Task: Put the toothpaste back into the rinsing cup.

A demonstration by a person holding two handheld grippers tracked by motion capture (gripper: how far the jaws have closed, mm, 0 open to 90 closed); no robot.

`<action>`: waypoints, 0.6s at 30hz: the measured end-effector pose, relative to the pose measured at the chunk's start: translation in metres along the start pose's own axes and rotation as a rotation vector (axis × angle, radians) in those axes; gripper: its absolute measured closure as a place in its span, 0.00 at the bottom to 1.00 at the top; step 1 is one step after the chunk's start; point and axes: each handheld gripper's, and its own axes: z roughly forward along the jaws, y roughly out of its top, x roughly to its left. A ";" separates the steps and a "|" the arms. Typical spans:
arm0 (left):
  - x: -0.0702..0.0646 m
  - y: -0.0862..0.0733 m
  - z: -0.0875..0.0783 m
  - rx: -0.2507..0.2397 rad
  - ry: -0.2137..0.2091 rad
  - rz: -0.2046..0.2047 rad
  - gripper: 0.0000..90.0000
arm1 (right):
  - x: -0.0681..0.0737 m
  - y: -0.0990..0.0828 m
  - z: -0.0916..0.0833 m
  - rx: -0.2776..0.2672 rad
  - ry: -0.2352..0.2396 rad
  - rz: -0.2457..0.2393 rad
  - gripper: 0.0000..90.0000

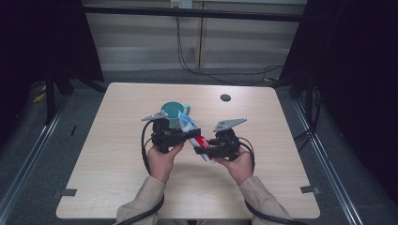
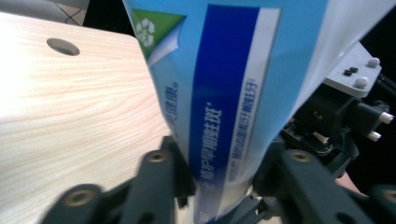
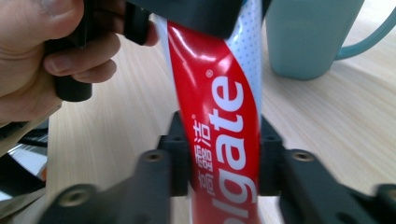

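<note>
Above the tabletop's middle, left gripper (image 1: 193,133) and right gripper (image 1: 201,149) both clamp the toothpaste tube (image 1: 190,125); next, probably one releases near the cup (image 1: 172,111).

A light wood-grain surface (image 1: 122,154) with rounded corners stands in a dim room, lit brightly from above while the sides fall into near-black. A round dark hole (image 1: 225,97) sits toward its far right. Grey carpeted floor (image 1: 70,117) surrounds it, with metal rails (image 1: 28,164) running along both sides. Behind, a pale panelled wall (image 1: 141,42) spans the back beneath a dark horizontal bar (image 1: 187,12), and black cables (image 1: 197,70) hang down it and trail across the floor. Dark frame legs (image 1: 49,89) stand at the left.
</note>
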 end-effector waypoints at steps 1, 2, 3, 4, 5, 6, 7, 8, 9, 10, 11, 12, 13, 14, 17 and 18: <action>-0.003 0.002 0.000 0.013 0.007 0.022 0.81 | 0.001 0.000 0.001 0.001 -0.001 -0.008 0.63; -0.006 0.003 0.000 0.028 0.019 0.050 0.82 | 0.003 0.001 0.002 0.006 -0.002 -0.016 0.59; -0.008 0.005 -0.001 0.036 0.024 0.053 0.82 | 0.004 0.002 0.003 0.009 -0.001 -0.020 0.57; -0.008 0.006 -0.001 0.041 0.023 0.050 0.82 | 0.004 0.002 0.003 0.006 0.001 -0.019 0.55; -0.008 0.006 -0.001 0.041 0.023 0.050 0.82 | 0.004 0.002 0.003 -0.002 0.002 -0.021 0.54; -0.010 0.008 -0.003 0.034 0.035 0.064 0.82 | 0.004 0.002 0.001 -0.019 0.003 -0.015 0.50; -0.010 0.008 -0.003 0.034 0.035 0.064 0.82 | 0.004 0.002 0.001 -0.019 0.003 -0.015 0.50; -0.010 0.010 -0.005 0.039 0.044 0.068 0.82 | 0.003 0.002 0.000 -0.028 -0.001 -0.006 0.45; -0.010 0.010 -0.006 0.036 0.047 0.070 0.82 | 0.003 0.002 -0.003 -0.033 -0.005 -0.007 0.41; -0.010 0.011 -0.007 0.041 0.051 0.076 0.82 | 0.003 0.001 -0.004 -0.029 -0.017 -0.013 0.38; -0.010 0.011 -0.009 0.040 0.058 0.083 0.82 | 0.001 0.001 -0.006 -0.029 -0.025 -0.017 0.38; -0.010 0.012 -0.009 0.038 0.063 0.082 0.82 | 0.000 0.000 -0.008 -0.029 -0.029 -0.013 0.37; -0.010 0.013 -0.011 0.045 0.072 0.082 0.82 | -0.001 -0.001 -0.009 -0.033 -0.028 -0.013 0.37; -0.009 0.013 -0.012 0.047 0.079 0.083 0.82 | -0.002 -0.003 -0.011 -0.034 -0.033 -0.015 0.36; -0.008 0.013 -0.014 0.050 0.089 0.087 0.82 | -0.006 -0.006 -0.015 -0.040 -0.043 -0.006 0.34; -0.008 0.013 -0.015 0.052 0.092 0.087 0.82 | -0.007 -0.007 -0.016 -0.043 -0.047 -0.003 0.34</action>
